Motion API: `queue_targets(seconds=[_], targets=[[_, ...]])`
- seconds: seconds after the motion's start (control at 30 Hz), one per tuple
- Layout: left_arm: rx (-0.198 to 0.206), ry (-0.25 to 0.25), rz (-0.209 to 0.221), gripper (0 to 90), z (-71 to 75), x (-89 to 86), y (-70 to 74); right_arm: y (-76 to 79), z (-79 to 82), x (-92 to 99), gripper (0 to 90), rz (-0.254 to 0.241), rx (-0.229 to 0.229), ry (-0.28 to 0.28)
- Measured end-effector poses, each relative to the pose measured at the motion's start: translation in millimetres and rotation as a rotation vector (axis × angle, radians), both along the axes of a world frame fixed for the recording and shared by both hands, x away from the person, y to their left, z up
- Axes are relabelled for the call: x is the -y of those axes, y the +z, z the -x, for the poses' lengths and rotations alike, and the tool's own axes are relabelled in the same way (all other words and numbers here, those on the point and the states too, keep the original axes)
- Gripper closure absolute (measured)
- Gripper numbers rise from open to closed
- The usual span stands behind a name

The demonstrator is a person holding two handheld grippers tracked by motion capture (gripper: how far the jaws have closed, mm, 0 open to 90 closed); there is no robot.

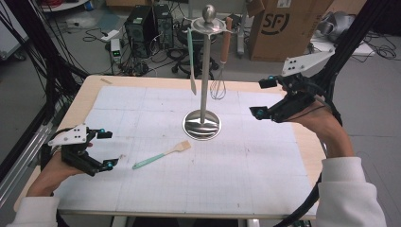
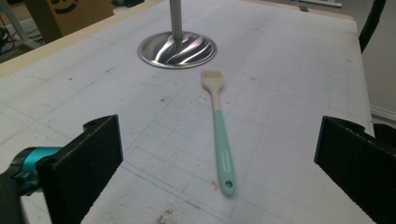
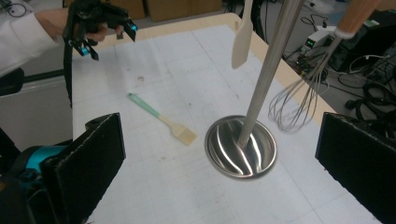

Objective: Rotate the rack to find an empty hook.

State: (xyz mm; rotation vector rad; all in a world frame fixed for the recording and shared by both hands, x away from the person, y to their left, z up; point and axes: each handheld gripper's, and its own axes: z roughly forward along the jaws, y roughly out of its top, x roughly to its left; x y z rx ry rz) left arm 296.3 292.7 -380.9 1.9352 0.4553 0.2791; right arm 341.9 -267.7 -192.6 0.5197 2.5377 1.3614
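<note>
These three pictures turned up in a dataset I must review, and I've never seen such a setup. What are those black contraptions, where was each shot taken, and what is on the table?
A person sits at a table and holds a hand-operated two-jaw clamp in each hand: the left gripper and the right gripper. One picture looks down from above. The other two come from small cameras riding on the grippers, looking out between their own black jaws. Both grippers are open and hold nothing. On the gridded mat stands a metal utensil stand, with a spatula and a whisk hanging from its top. A teal-handled basting brush lies flat on the mat, directly ahead of the left gripper's jaws.
</note>
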Motion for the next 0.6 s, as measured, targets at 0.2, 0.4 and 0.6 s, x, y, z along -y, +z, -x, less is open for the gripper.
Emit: queue_targets(seconds=[0.2, 0.4, 0.6], targets=[[-0.002, 0.0, -0.016, 1.7, -0.4, 1.3, -0.9, -20.4, 6.1, 10.0, 0.2, -0.021, -0.002, -0.02], [-0.007, 0.001, -0.011, 1.7, -0.1, 1.4, -0.9, -46.1, 11.6, 11.7, 0.2, -0.022, -0.004, -0.017], [-0.007, 0.003, -0.008, 1.7, -0.2, 0.8, -0.8, -68.2, 14.6, 13.5, 0.2, -0.035, -0.026, -0.019]])
